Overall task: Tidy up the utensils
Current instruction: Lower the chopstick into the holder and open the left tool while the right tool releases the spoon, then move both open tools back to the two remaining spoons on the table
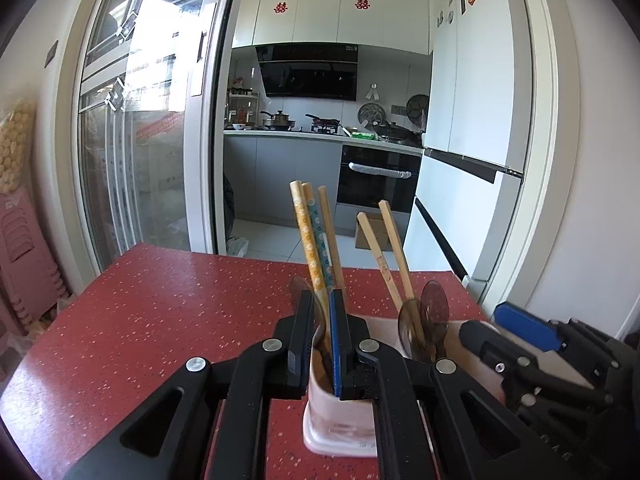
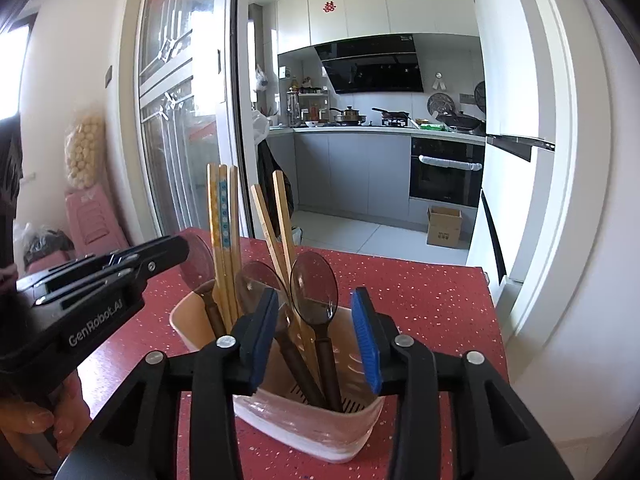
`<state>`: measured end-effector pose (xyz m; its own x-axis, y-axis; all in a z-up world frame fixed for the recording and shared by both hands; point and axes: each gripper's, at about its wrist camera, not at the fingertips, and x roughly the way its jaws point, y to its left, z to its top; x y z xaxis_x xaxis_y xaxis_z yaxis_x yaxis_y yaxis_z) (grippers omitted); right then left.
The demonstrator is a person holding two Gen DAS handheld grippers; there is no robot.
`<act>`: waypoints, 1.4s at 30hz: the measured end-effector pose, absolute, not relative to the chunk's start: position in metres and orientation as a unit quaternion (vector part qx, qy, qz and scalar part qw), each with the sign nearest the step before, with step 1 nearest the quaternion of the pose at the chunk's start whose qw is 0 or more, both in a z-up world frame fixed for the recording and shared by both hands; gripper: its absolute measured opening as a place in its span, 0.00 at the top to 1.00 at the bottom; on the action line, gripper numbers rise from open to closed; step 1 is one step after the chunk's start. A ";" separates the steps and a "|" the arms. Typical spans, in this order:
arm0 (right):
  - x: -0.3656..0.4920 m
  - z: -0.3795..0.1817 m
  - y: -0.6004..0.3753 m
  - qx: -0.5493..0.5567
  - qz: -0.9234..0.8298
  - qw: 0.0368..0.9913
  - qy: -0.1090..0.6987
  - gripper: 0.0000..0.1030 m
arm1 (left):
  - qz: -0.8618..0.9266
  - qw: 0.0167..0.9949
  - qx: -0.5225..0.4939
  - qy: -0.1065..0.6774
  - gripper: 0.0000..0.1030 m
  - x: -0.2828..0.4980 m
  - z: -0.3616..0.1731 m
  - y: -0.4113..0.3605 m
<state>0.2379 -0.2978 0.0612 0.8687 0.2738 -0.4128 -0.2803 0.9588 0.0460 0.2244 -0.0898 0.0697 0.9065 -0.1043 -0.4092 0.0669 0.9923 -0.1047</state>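
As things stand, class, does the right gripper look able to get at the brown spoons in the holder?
Probably yes. The right gripper is open, and two brown spoons stand in the holder right between its fingers. Nothing blocks them; the left gripper is off to the side.

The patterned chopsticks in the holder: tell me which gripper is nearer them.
Left. The left gripper is shut right at the base of the patterned chopsticks, at the holder's left end. The right gripper stands open around the spoons, to their right.
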 end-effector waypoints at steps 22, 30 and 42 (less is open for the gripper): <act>0.144 0.029 -0.306 0.064 0.137 0.929 0.338 0.24 | -0.038 0.933 -0.022 0.358 0.64 0.120 0.004 -0.049; 0.125 -0.003 -0.316 0.119 0.114 0.903 0.397 0.21 | -0.050 0.923 -0.012 0.382 0.64 0.095 -0.012 -0.049; 0.105 -0.014 -0.316 0.129 0.098 0.893 0.420 0.15 | -0.037 0.917 -0.024 0.396 0.00 0.078 -0.020 -0.041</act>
<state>0.1046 -0.3156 -0.0143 0.6282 0.2833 -0.7246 -0.0662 0.9474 0.3130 0.0779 -0.0408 -0.0198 0.6834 -0.0862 -0.7249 0.0484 0.9962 -0.0727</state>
